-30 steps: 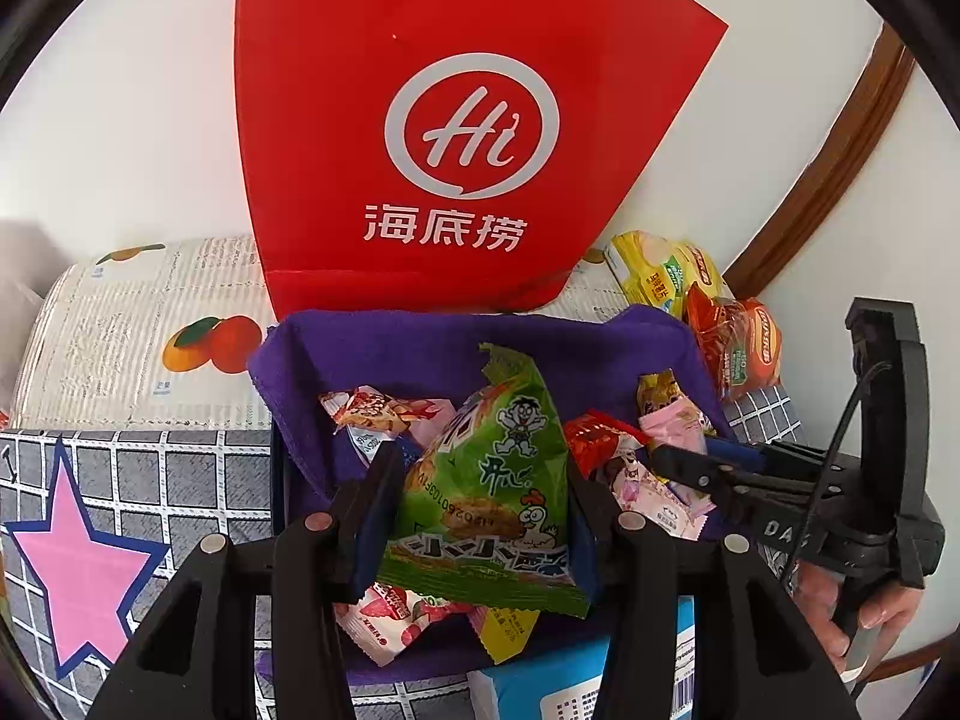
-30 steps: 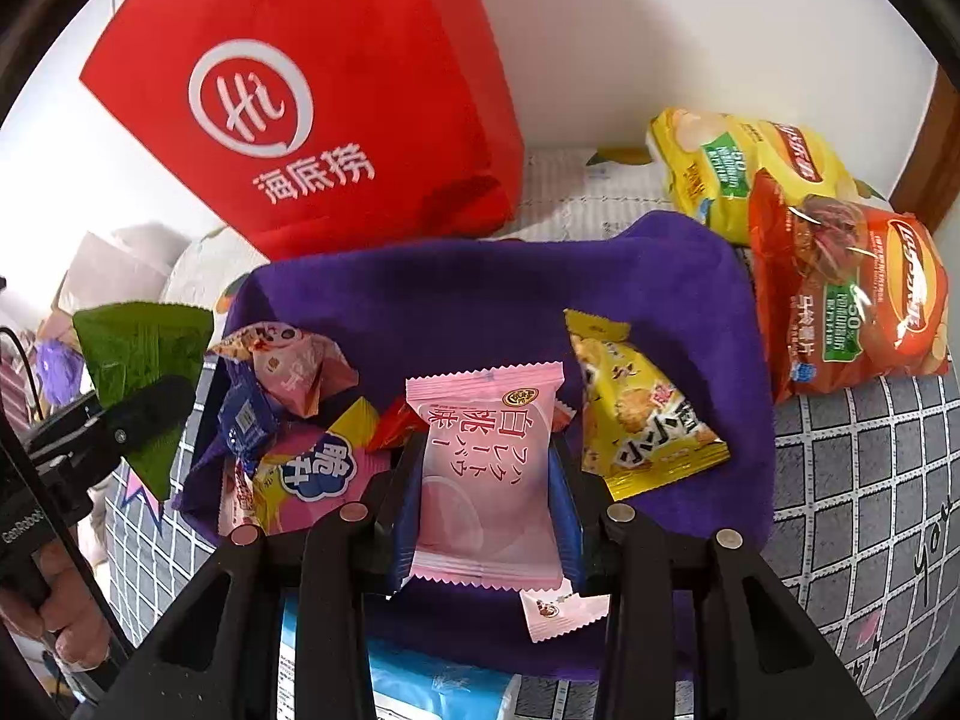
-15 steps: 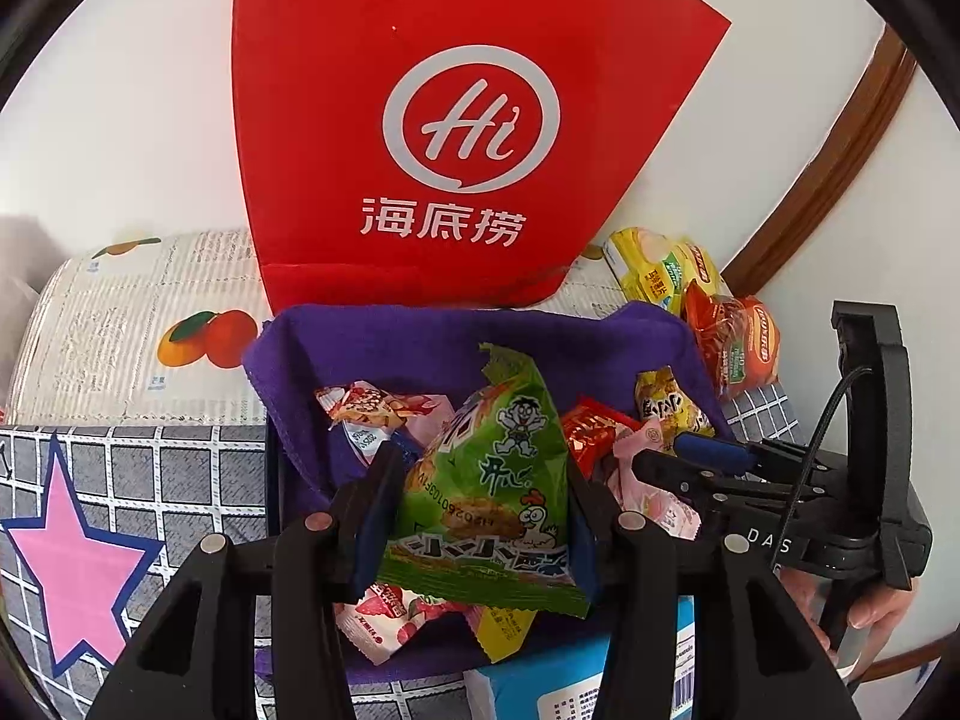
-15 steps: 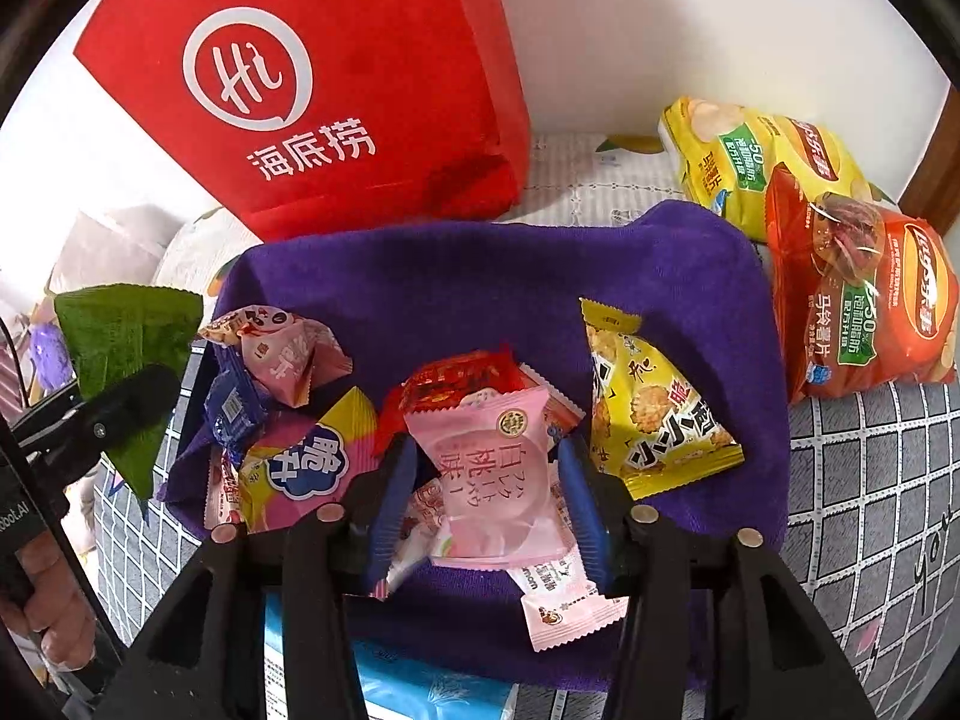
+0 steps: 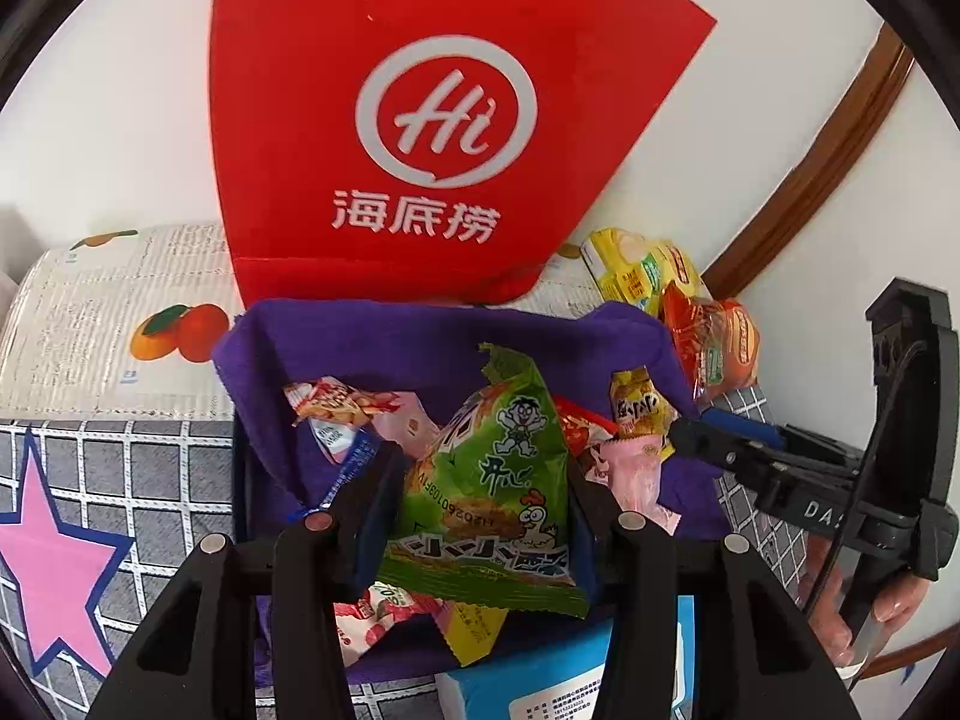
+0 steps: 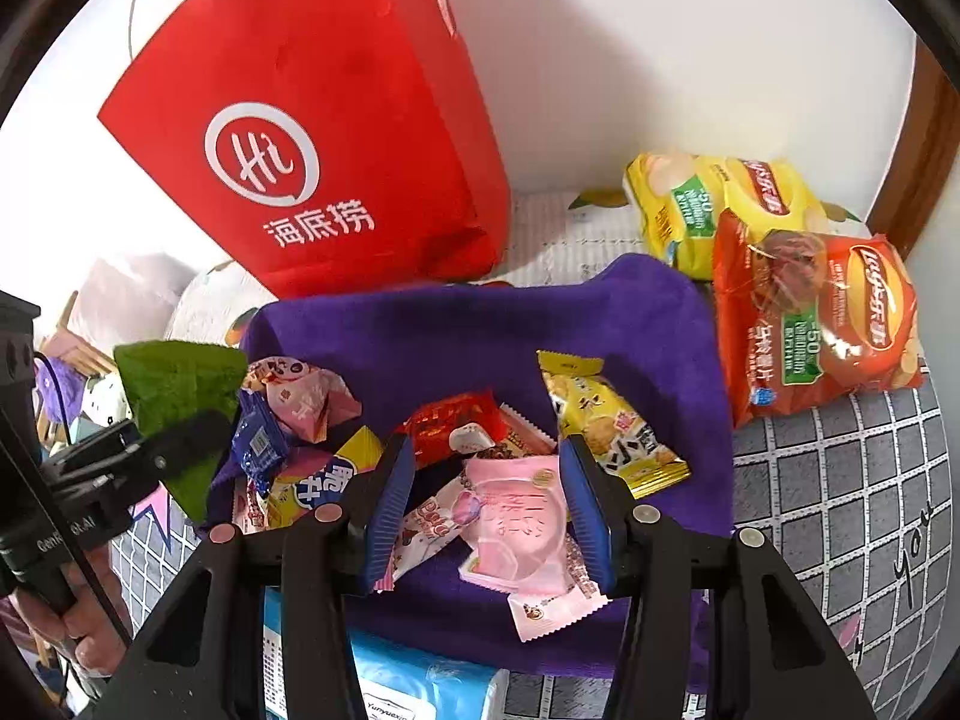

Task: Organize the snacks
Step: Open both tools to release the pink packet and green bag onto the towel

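My left gripper (image 5: 474, 480) is shut on a green snack packet (image 5: 489, 480) and holds it above the purple-lined basket (image 5: 384, 336). In the right wrist view the same green packet (image 6: 174, 384) shows at the left. My right gripper (image 6: 486, 492) is open over the basket (image 6: 480, 324), and a pink snack packet (image 6: 516, 528) lies loose between its fingers on the other snacks. A yellow biscuit packet (image 6: 606, 420), a red packet (image 6: 456, 420) and several small packets lie in the basket.
A red paper bag (image 6: 312, 138) stands behind the basket against the wall. A yellow chip bag (image 6: 714, 204) and a red chip bag (image 6: 822, 318) lie to the right. A blue tissue pack (image 6: 420, 684) lies in front of the basket.
My right gripper opened and let go of the pink packet, which dropped onto the snacks in the basket. The left gripper kept hold of the green packet and barely moved.
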`<state>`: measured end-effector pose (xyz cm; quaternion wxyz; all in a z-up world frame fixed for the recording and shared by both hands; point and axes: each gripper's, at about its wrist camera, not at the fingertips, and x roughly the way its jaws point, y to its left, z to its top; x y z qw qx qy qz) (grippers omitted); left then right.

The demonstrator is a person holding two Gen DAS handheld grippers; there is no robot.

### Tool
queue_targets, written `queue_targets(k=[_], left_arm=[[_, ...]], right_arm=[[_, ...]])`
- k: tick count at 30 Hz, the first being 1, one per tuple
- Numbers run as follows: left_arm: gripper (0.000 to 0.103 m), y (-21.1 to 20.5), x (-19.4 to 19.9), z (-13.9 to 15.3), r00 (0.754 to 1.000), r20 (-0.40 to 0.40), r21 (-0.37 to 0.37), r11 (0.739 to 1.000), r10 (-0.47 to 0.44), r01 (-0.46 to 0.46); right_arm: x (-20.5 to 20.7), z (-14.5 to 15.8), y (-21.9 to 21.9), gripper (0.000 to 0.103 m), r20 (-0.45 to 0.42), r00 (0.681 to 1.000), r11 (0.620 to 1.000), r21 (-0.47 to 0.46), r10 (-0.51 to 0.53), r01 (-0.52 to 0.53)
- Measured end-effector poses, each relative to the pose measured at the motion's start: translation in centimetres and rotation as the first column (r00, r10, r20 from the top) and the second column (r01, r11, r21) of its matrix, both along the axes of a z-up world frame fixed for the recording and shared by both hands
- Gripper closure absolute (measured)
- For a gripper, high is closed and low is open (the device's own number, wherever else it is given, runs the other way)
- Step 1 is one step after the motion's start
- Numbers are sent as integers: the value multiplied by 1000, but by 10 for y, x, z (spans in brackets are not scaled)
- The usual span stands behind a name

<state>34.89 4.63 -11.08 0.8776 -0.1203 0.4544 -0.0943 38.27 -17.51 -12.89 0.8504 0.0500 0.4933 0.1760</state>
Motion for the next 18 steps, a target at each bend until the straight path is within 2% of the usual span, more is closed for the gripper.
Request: queue_targets(k=[9,18], left_arm=[[56,-7,7,-12,998,-59,36,999,-3,5],[56,-4,10,-13,999,-50,22,1000,9,-8]], right_arm=[[-2,3,3,53,8,1000,1000,-18,2,-2],[-4,2,10,53,10,1000,999,-47,23,-22]])
